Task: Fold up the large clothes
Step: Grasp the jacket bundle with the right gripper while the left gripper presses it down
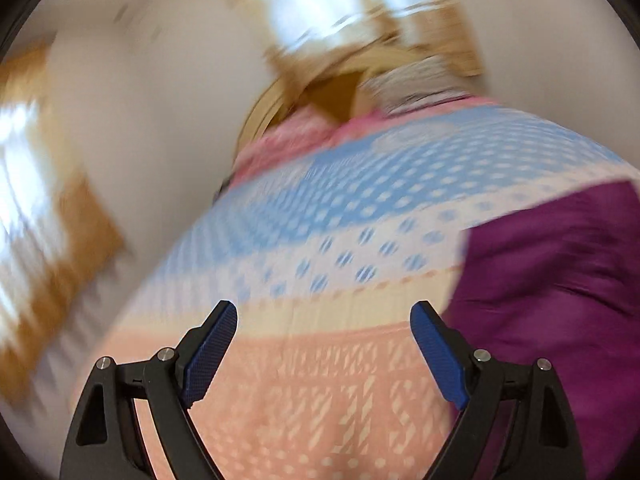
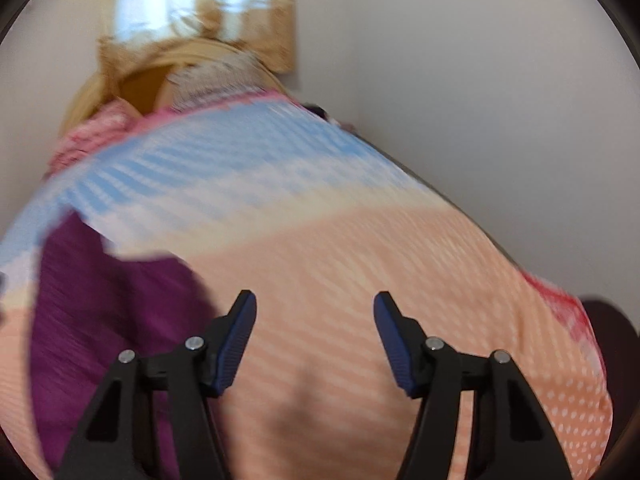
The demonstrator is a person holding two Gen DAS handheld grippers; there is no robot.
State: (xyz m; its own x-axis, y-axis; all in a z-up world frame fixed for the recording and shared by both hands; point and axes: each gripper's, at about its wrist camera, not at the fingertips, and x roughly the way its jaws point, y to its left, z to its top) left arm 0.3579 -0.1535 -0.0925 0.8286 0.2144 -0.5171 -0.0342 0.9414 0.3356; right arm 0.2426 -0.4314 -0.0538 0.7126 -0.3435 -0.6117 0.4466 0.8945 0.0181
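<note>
A purple garment (image 1: 552,280) lies on a bed with a peach, cream and blue patterned cover (image 1: 340,216). In the left wrist view it fills the right side. My left gripper (image 1: 324,312) hangs open above the peach part of the cover, just left of the garment's edge, with nothing between its blue pads (image 1: 208,356). In the right wrist view the purple garment (image 2: 104,312) lies at the lower left. My right gripper (image 2: 315,300) is open over the peach cover (image 2: 360,248), its left finger (image 2: 236,340) near the garment's edge. Both views are motion-blurred.
A wooden headboard (image 2: 132,68) and pillows (image 2: 212,80) stand at the far end of the bed, below a curtained window (image 2: 192,4). Pale walls (image 2: 460,80) flank the bed. A red patch (image 2: 560,308) shows at the cover's right edge.
</note>
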